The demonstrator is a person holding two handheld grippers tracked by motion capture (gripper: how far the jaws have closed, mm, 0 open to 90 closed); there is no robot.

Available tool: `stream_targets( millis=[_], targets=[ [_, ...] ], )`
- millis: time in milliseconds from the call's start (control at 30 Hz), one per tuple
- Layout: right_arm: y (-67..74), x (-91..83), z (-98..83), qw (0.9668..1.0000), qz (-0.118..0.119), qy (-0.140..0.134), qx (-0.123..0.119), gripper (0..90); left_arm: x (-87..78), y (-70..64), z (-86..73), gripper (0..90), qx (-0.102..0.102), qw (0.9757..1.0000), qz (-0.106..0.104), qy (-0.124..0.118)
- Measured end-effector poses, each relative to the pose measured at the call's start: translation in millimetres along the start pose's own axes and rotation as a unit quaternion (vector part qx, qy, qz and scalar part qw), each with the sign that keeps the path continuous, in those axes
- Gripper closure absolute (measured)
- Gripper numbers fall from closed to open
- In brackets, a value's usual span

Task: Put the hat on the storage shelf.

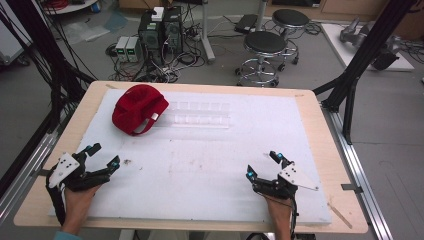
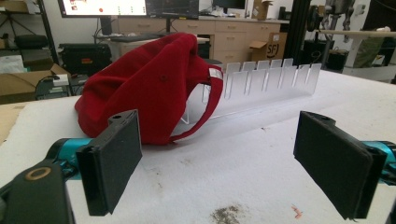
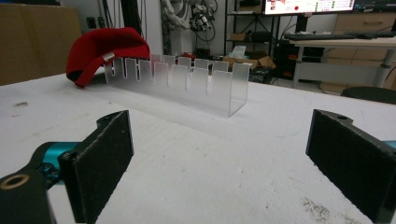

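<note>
The red fabric baseball cap (image 1: 138, 108) sits on the white foam board (image 1: 200, 165) well ahead of the left gripper (image 1: 102, 156), pretty much straight out past its jaws, and way off to the far left of the right gripper (image 1: 264, 164). In the left gripper view the cap (image 2: 149, 88) lies with its strap loop facing the jaws. Just beside it, touching or nearly so, there's a clear acrylic slotted rack (image 1: 199, 115), which lies ahead of the gap between the two grippers. Both grippers rest low near the board's near edge, well apart from each other. Their jaws are spread wide with nothing between them. The board lies on a light wooden table (image 1: 320, 125).
</note>
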State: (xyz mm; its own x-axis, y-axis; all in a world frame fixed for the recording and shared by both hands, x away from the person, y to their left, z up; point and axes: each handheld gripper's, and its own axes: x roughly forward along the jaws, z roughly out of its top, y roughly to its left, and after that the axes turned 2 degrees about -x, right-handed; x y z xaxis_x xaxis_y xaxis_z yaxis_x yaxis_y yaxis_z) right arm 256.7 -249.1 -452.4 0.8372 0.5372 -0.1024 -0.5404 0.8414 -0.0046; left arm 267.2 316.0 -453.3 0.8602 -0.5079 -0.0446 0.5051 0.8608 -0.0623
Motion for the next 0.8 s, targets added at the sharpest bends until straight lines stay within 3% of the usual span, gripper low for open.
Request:
stream_targets(
  millis=[400, 800],
  targets=[
    [-0.3, 0.4, 0.0, 1.0000, 0.000, 0.000, -0.003, 6.4, 4.7, 1.2, 1.7, 15.5, -0.009, 0.9996, 0.005, 0.025],
    [0.4, 0.3, 0.1, 1.0000, -0.002, 0.000, -0.002, 6.4, 4.7, 0.2, 1.9, 15.5, -0.001, 0.9996, 0.002, 0.027]
  ],
)
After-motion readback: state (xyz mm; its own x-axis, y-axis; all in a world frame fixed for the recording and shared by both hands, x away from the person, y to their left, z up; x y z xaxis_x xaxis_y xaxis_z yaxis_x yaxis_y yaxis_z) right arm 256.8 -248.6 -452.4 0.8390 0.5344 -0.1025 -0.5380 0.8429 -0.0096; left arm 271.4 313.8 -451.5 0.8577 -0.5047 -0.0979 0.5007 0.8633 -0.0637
